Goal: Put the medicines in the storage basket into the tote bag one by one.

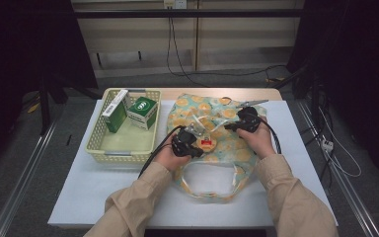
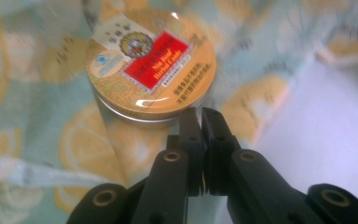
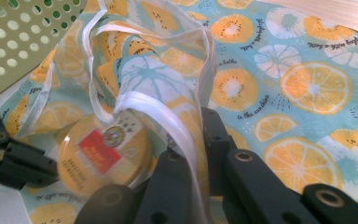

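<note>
The left gripper [image 2: 200, 119] has its jaws pressed together with nothing between them. Just beyond its tips a round candy tin [image 2: 151, 63] lies on the citrus-print bag [image 2: 42, 140].

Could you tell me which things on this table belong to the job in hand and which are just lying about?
In the job:
- round candy tin, lying on the bag
- citrus-print tote bag, its white-edged fabric pinched in the right gripper
- left gripper, jaws shut on nothing, beside the tin

Lying about:
- yellow basket
- green box and green-and-white box inside it
</note>
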A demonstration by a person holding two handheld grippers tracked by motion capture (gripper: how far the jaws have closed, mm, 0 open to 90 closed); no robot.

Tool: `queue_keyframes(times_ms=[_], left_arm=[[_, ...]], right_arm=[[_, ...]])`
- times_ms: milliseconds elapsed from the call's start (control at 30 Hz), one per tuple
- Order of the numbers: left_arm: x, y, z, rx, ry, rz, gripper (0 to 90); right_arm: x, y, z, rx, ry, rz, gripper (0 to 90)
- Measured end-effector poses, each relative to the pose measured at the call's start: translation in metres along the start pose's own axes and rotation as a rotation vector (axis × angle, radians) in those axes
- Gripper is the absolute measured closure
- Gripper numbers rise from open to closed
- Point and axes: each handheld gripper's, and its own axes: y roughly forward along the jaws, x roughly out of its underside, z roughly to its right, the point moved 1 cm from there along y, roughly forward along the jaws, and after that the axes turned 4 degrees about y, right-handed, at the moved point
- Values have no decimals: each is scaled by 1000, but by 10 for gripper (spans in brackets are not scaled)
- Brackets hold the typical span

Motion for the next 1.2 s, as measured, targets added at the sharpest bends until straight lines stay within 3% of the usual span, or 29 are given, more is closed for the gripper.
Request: queue_keyframes(times_ms=[100,300,433,600,700,900,967,1033,1200], left_arm=[[-6,5,-4,-8,-25,45,900],[-20,23,-8,-19,-40,71,900],[-24,33,-15,-57,-65,105,900],[-27,32,-25,-109,-112,152,900],[-27,23,-26,-77,-108,165,891],[-33,2,-15,-44,-103,149,598],[-35,-7,-11,-77,-85,130,504],[-36,-15,-10,-56,-91,131,403],[-38,-40,-6,-70,-76,138,278]], right_arm=[[0,0,-1,-8,7,7,900],[0,-1,-3,-16,2,6,900],[-1,-2,-3,-14,6,7,900],[-1,-2,-6,-14,0,3,900],[-1,-2,-7,-15,-1,3,900],[0,-1,-4,-7,16,5,900],[-2,-3,-5,-7,17,15,900],[-5,-5,-6,-7,25,18,900],[-16,-14,-8,-1,13,38,900]])
